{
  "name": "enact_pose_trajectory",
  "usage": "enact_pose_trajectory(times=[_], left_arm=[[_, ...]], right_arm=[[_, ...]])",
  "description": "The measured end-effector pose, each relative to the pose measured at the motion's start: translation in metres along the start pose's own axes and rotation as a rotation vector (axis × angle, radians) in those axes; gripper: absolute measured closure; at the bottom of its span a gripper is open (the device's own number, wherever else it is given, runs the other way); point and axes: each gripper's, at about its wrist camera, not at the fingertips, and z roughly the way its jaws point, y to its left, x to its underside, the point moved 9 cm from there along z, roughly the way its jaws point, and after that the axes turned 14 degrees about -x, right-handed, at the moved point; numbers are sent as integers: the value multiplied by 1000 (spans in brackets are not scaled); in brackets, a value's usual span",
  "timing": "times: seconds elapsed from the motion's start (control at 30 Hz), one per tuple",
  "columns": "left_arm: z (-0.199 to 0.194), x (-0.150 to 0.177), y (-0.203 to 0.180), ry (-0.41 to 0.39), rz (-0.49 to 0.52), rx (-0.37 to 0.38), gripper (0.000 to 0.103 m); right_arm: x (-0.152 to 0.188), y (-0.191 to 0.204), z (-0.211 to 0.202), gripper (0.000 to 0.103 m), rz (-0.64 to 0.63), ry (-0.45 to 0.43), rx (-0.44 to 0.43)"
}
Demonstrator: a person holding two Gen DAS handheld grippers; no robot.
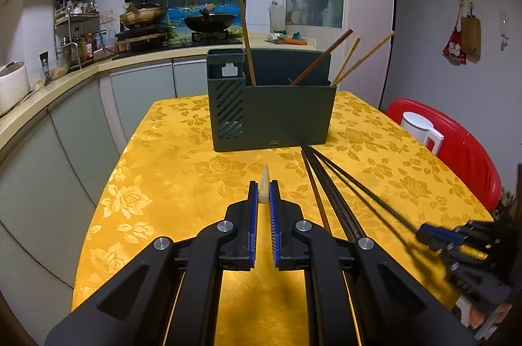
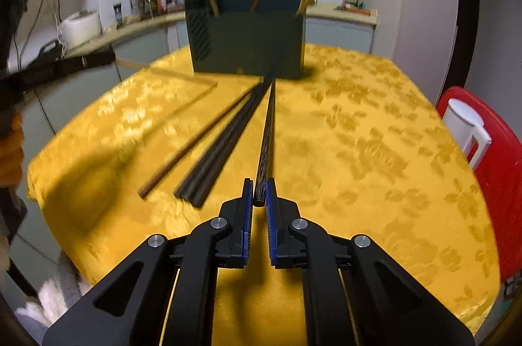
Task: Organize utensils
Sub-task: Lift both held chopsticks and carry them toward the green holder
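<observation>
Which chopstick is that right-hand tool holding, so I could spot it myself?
Start at the dark green utensil box on the yellow tablecloth. Several dark chopsticks fan out in front of it. The black chopstick furthest right is the one, alone pinched at its near end between the right gripper jaws.

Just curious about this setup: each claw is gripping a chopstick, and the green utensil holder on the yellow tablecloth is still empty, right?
Not empty: the left wrist view shows four wooden chopsticks standing in the green utensil holder. The rest holds.
</observation>
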Motion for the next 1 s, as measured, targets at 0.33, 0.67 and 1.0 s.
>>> enact_pose_trajectory(times=[0.33,0.67,1.0], left_arm=[[-16,-20,9,-53,-31,-7,97],[-28,-51,15,-94,-43,-6,97],[-35,-75,21,-115,-43,-12,97]], right_arm=[[-56,-3,-52,95,-10,-162,-4],[-113,2,-81,95,-58,-267,-20],[-154,4,-80,95,-55,-284,-48]])
